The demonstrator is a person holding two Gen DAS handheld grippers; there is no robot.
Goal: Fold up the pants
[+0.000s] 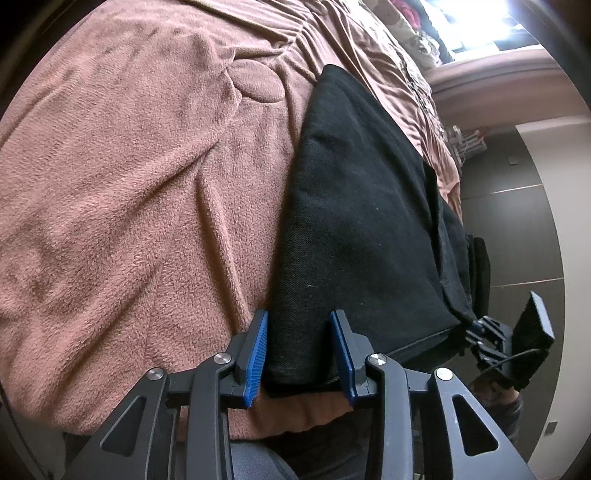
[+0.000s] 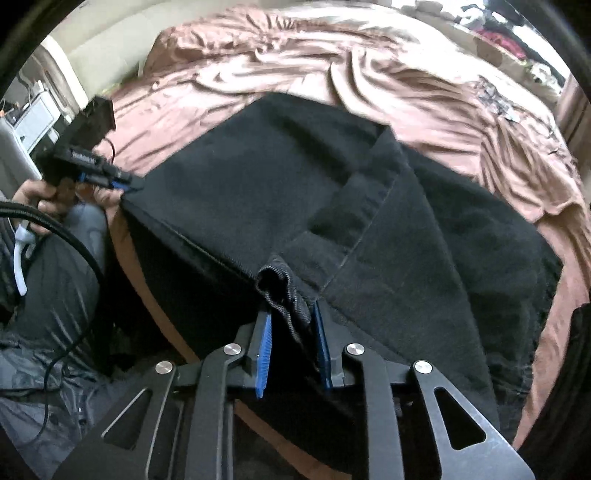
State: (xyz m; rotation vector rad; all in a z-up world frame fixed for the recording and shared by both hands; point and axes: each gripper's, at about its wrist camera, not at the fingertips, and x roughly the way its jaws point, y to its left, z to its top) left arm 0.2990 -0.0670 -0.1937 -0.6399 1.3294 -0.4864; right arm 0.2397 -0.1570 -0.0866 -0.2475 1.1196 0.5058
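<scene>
Black pants [image 1: 354, 206] lie folded on a pink-brown blanket at the bed's near edge; they also fill the middle of the right wrist view [image 2: 280, 184]. My left gripper [image 1: 301, 325] has its blue pads either side of the pants' near corner, with the thick fold between them. My right gripper [image 2: 293, 317] is shut on a bunched edge of the pants [image 2: 280, 288] at the other corner. The right gripper shows in the left wrist view [image 1: 480, 332], and the left gripper shows in the right wrist view [image 2: 122, 184], pinching the corner.
The pink-brown blanket [image 1: 129, 184] covers the bed, rumpled further back [image 2: 369, 81]. Patterned pillows [image 1: 399, 33] lie at the bed's far end. The person's legs in grey trousers [image 2: 55, 277] stand by the bed edge, with a black cable [image 2: 74, 243] across them.
</scene>
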